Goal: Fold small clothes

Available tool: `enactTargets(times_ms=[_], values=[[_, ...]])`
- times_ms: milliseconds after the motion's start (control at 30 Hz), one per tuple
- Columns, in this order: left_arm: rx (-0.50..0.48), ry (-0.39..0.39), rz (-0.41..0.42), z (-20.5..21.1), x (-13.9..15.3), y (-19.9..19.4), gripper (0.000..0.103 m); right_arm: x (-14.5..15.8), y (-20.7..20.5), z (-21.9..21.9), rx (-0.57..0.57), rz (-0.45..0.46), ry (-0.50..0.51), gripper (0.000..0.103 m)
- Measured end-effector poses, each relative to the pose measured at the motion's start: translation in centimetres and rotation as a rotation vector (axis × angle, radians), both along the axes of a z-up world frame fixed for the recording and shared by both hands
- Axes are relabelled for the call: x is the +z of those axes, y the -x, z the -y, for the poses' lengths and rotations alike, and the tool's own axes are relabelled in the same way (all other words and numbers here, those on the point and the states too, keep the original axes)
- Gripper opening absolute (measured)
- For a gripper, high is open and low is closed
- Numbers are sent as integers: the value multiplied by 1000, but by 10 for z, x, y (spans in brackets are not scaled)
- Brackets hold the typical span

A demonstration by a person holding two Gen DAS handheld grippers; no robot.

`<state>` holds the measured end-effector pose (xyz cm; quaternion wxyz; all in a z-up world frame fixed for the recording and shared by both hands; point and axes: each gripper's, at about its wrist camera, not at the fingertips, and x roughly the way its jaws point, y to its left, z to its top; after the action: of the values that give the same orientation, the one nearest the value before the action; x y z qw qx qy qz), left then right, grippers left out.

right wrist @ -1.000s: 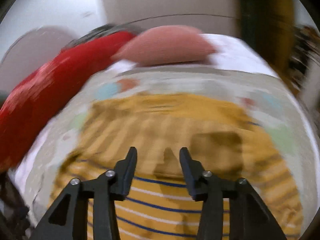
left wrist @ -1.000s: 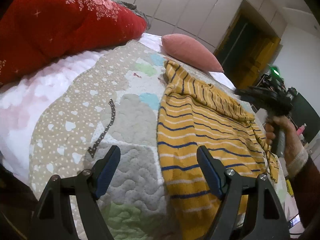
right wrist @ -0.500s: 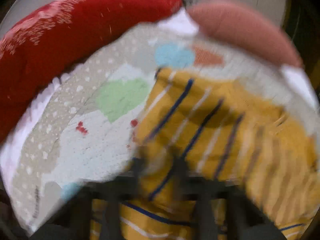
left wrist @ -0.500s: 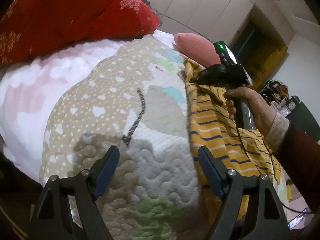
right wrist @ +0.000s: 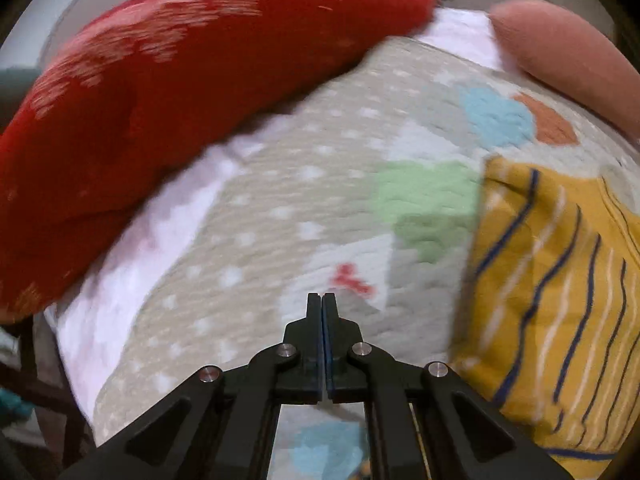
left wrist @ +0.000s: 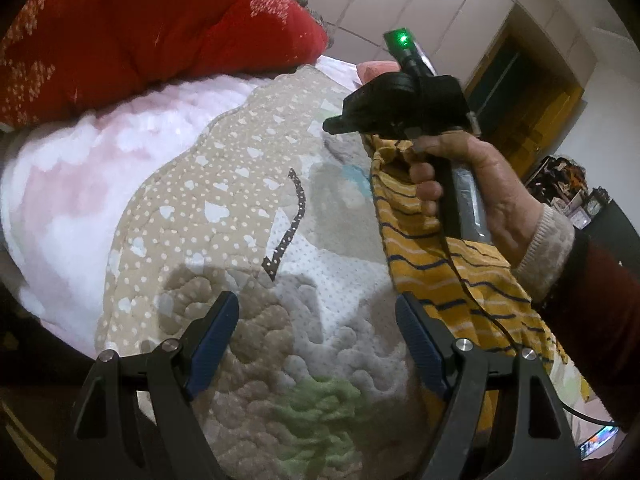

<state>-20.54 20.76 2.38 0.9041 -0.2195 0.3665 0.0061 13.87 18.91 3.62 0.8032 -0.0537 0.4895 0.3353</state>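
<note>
We are holding the left gripper [left wrist: 316,332] low over the quilt [left wrist: 224,208], its two blue-padded fingers [left wrist: 212,334] standing wide apart with nothing between them. Our right hand [left wrist: 476,184] is gripping the handle of the right gripper [right wrist: 322,308], whose black body is showing in the left camera with a green light glowing on top. In the right camera its fingers are pressing tightly together; no cloth is showing between the tips there, though in the left camera the bunched top corner of the yellow striped sweater [left wrist: 452,272] is sitting right at that gripper, so we cannot tell whether it is pinching the fabric. The sweater is lying along the right side of the quilt. A red cushion [right wrist: 168,92] and a pink pillow [right wrist: 560,48] are resting at the far end of the bed.
</note>
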Motion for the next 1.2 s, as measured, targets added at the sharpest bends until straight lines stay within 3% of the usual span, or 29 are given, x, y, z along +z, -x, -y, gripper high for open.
enactTargets(times_ms=[100,167,233,333,433,533,633,733,867,933,1033,1133,1200], values=[[-6,-43,13,7,10,5,80,26,19,26,16,19,-48,13],[-16,-59,26,14,16,6,80,47,31,66,-11,43,-73,32],[-32,-60,42,23,22,8,80,66,47,125,-76,96,-66,43],[-64,-64,64,38,30,12,80,84,70,222,-199,153,-16,44],[-99,-79,72,56,36,10,82,95,104,346,-390,192,61,45],[-140,-99,63,75,37,3,82,93,149,448,-557,176,71,46],[-182,-115,58,96,40,-4,82,78,188,512,-627,130,54,49],[-215,-120,52,116,43,-9,82,52,222,527,-598,102,45,56],[-247,-153,39,137,47,-11,82,25,247,507,-494,111,41,61],[-252,-171,35,143,47,-11,82,16,251,488,-437,154,133,62],[-253,-184,27,147,47,-10,82,-1,253,467,-364,237,347,61],[-251,-188,16,149,44,-10,82,-17,253,473,-346,266,438,61],[-251,-197,10,151,43,-10,82,-18,252,487,-359,241,382,31]])
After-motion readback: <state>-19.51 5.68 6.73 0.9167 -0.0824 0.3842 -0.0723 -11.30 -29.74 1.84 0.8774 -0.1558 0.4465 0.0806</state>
